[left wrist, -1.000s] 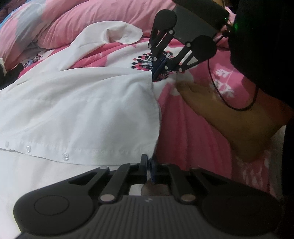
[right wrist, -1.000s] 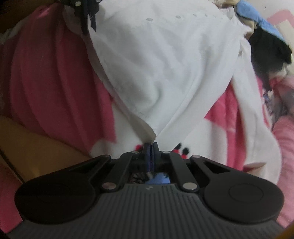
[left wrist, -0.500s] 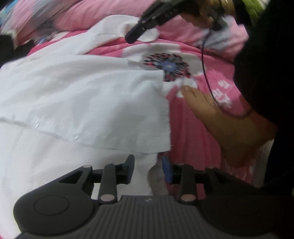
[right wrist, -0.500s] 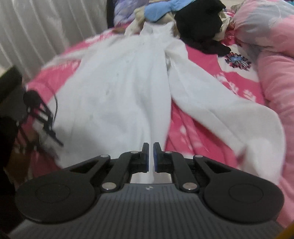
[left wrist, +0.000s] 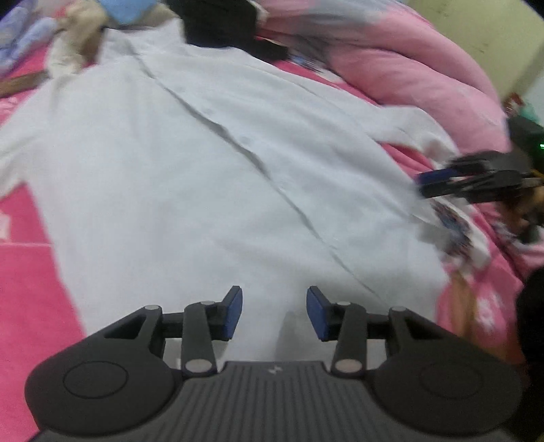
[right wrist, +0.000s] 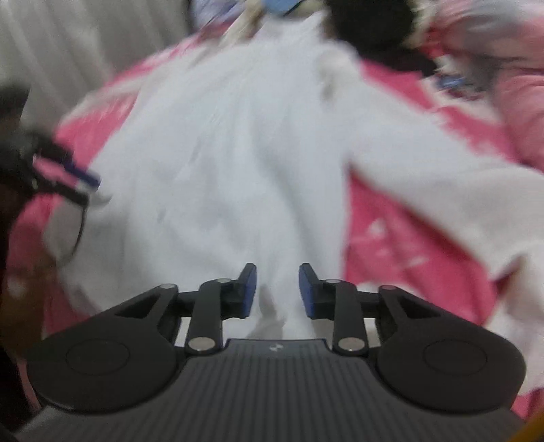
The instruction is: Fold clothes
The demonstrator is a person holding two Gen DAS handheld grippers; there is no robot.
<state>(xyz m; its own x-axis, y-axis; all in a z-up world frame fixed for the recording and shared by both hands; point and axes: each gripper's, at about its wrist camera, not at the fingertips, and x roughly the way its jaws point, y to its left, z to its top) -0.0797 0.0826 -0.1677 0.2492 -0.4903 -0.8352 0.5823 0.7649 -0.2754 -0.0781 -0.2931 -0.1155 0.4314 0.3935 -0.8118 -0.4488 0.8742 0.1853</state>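
Note:
A white button-up shirt [left wrist: 210,176] lies spread on the pink bed cover, its placket running diagonally. It also shows in the right wrist view [right wrist: 238,163], blurred, with one sleeve [right wrist: 442,176] stretched out to the right. My left gripper [left wrist: 274,311] is open and empty over the shirt's lower hem. My right gripper [right wrist: 276,289] is open and empty over the hem too. The right gripper also shows at the right edge of the left wrist view [left wrist: 469,180], and the left gripper at the left edge of the right wrist view [right wrist: 61,176].
A pink quilt [left wrist: 425,68] is bunched at the back right. A heap of other clothes, black [left wrist: 221,23], blue and beige, lies beyond the shirt's collar. A white curtain [right wrist: 68,51] hangs at the left. The pink flowered bed cover [left wrist: 23,255] surrounds the shirt.
Both grippers let go of the shirt's edge and opened. Both have swung round to face along the shirt toward its collar. The shirt now lies flat.

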